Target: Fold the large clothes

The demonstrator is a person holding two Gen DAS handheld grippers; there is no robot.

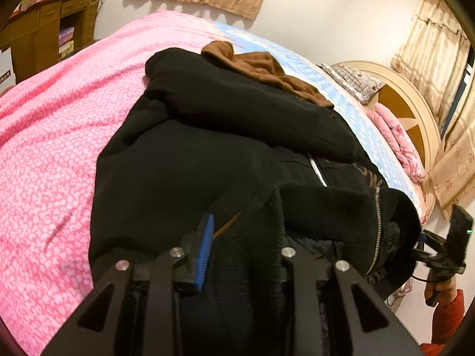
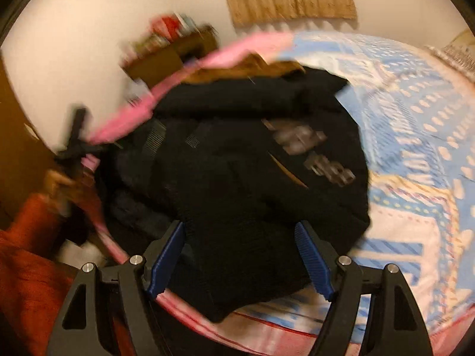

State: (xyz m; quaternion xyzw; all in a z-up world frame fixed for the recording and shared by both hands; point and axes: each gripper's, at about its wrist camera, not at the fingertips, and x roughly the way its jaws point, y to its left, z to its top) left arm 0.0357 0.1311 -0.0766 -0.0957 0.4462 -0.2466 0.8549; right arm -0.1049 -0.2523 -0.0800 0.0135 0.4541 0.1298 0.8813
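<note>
A large black zip jacket (image 1: 213, 136) lies bunched on the bed, sleeve folded across it, with a brown garment (image 1: 261, 68) behind it. My left gripper (image 1: 240, 237) is shut on the jacket's ribbed hem, which hides the right finger; the blue left pad (image 1: 204, 255) shows. In the blurred right wrist view the jacket (image 2: 252, 163) lies ahead with grey lettering. My right gripper (image 2: 240, 252) is open, its blue pads (image 2: 166, 258) straddling the jacket's near edge without pinching it.
The bed has a pink cover (image 1: 59, 136) and a blue patterned sheet (image 2: 415, 163). A wooden cabinet (image 1: 44, 29) stands far left. Headboard (image 1: 409, 109), pillows and curtains are at right. The other hand-held gripper (image 1: 448, 246) shows at the right edge.
</note>
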